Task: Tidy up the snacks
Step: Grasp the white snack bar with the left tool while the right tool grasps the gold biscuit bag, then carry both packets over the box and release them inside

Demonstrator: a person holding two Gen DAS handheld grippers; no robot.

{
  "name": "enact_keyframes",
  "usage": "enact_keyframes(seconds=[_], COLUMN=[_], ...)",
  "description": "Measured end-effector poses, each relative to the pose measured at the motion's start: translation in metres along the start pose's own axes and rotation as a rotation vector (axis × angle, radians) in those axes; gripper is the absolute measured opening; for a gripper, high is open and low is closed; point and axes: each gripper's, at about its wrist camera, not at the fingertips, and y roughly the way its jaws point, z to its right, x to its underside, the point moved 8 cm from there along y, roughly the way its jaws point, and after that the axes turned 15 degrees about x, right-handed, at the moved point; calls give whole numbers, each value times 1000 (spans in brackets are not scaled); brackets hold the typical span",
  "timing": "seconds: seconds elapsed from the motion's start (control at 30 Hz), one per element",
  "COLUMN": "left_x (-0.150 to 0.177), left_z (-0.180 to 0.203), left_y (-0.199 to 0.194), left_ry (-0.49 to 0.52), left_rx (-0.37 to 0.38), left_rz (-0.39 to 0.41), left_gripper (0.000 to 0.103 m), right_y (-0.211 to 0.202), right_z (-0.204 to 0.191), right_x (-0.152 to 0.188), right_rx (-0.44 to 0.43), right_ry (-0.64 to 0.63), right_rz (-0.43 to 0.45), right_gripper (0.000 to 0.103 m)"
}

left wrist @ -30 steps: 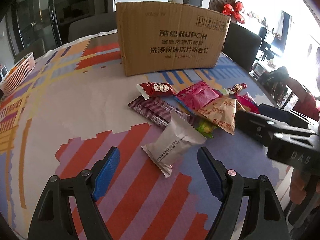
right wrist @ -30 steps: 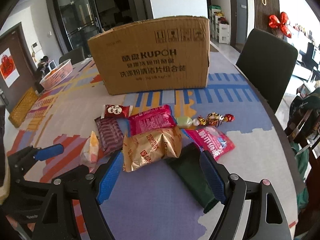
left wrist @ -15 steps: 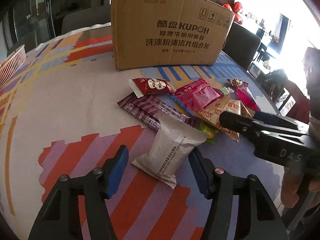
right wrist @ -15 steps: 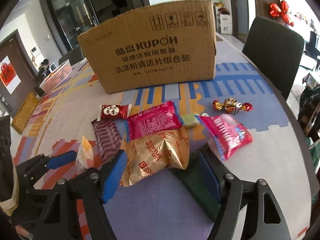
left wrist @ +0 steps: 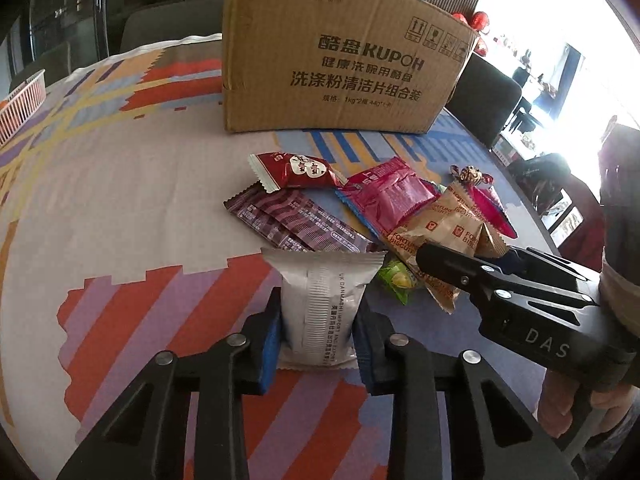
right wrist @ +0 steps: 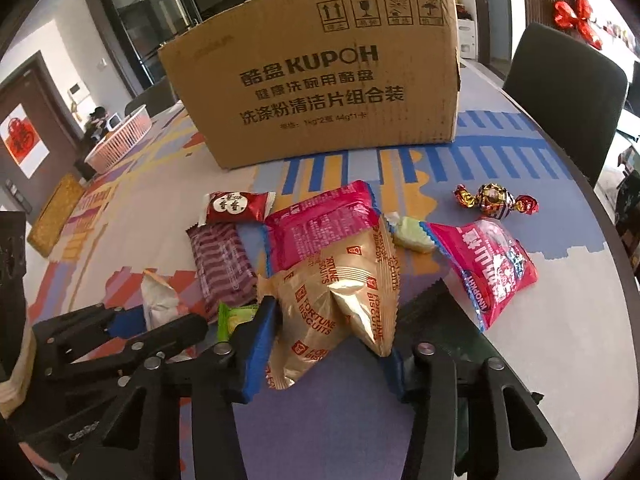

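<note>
Left wrist view: left gripper (left wrist: 318, 326) jaws closing, blue pads pressed on both sides of the white snack packet (left wrist: 322, 304) on the patterned tablecloth (left wrist: 120, 200). Right wrist view: right gripper (right wrist: 326, 344) jaws closing around the gold fortune biscuits bag (right wrist: 340, 300), pads touching its sides, pile in front of the cardboard box (right wrist: 320, 80).

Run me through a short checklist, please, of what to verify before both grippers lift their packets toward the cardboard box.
1. White packet sits between the left gripper pads: ok, jaws closing and the blue pads meet its sides.
2. Gold fortune biscuit packet sits between the right gripper pads: ok, jaws closing on it.
3. Right grip takes only one snack: cannot tell; a dark green packet lies right beside its far pad.
4. Small green candy clear of both grips: ok, it lies between the two grippers.
5. Cardboard box open on top: cannot tell, only its side shows.
</note>
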Motion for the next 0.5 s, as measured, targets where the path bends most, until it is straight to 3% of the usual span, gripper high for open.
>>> enact_keyframes(seconds=[0.5], left_x=[-25], left_z=[21], left_y=[-32], left_ry=[-4], left_rx=[-26], left_rz=[94], left_gripper=[31], right_y=[-31], right_z=[10], right_x=[-8], right_rx=[0], right_ry=[10], right_rz=[80], right_gripper=[42])
